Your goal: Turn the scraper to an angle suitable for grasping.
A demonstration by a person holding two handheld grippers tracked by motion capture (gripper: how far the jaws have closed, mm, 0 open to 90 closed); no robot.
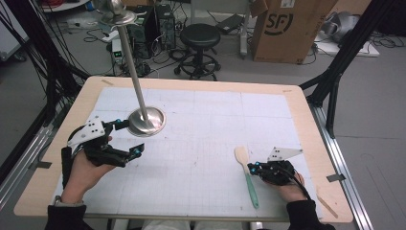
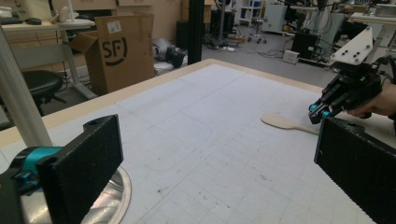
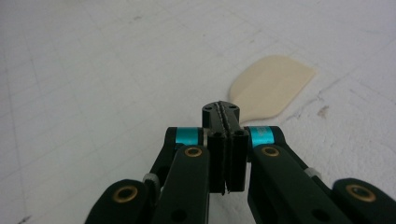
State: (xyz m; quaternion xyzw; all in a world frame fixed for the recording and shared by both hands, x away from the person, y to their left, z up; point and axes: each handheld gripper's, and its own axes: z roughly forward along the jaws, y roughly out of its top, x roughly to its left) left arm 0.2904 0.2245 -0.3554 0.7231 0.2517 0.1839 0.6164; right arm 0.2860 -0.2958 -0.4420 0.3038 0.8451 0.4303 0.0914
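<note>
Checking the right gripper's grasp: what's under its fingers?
The spatula passes beneath the right gripper. Its blade shows beyond the shut fingers; any contact is hidden.

We see a spatula (image 1: 248, 175) with a pale wooden blade and green handle lying flat on the tabletop's (image 1: 201, 143) near right, blade toward the far side.

spatula (image 3: 271, 84) handle hidden behind right tool (image 3: 226, 114)
</note>
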